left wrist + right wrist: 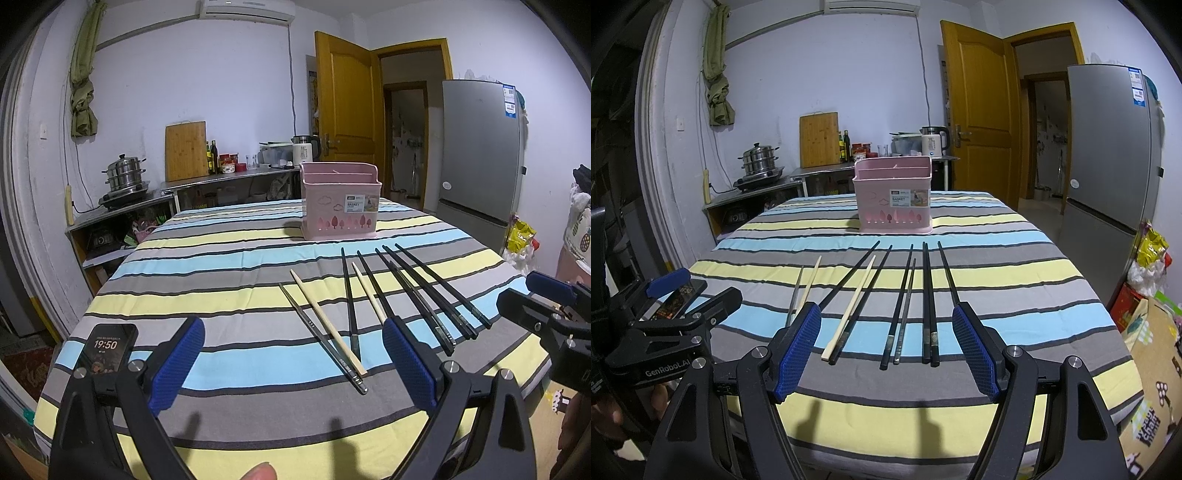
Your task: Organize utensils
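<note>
Several chopsticks lie side by side on the striped tablecloth: black ones and two pale wooden ones, also in the left wrist view. A pink utensil basket stands upright beyond them, also in the left wrist view. My left gripper is open and empty, low over the near table, left of the chopsticks. My right gripper is open and empty, its blue pads straddling the near ends of the chopsticks without touching them.
A phone showing 19:50 lies at the table's near left corner. A fridge and bags stand right of the table. A steel counter with a pot and cutting board runs along the back wall.
</note>
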`<state>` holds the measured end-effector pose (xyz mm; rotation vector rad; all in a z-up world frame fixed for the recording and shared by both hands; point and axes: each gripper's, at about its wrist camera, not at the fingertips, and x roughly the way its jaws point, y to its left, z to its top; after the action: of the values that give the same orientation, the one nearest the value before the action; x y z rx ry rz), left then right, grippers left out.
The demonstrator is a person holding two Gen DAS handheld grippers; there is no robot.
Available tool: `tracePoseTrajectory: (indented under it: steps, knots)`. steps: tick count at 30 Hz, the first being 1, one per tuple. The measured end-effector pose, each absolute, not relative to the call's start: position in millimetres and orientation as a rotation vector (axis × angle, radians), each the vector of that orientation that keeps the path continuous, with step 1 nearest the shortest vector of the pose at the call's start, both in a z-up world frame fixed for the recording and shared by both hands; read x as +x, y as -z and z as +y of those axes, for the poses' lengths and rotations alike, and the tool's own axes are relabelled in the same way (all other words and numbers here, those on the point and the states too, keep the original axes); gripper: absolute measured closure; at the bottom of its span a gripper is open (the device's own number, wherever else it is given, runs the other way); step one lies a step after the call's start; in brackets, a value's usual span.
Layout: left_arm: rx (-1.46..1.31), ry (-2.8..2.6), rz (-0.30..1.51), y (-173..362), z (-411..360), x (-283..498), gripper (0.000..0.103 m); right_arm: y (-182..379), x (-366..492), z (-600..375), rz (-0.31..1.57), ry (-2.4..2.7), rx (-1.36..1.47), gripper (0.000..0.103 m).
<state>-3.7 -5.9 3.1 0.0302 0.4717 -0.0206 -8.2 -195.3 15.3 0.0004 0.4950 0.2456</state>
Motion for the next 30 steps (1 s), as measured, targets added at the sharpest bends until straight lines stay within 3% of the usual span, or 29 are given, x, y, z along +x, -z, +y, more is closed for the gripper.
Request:
tracePoseTrajectory:
  steps: [12,22,30]
  knots:
    - [0.029,0.029,0.508,3,-4,5,0.005,-9,0,-196,0.514,-0.248,0.001,0.029]
    - [-0.009,0.075,0.649,18,7,47,0.005,-5,34,-199,0.548,-0.262,0.01,0.029]
    - [-0.038,0.072,0.764,21,10,98,0.019,-3,81,-202,0.614,-0.277,0.012,0.029]
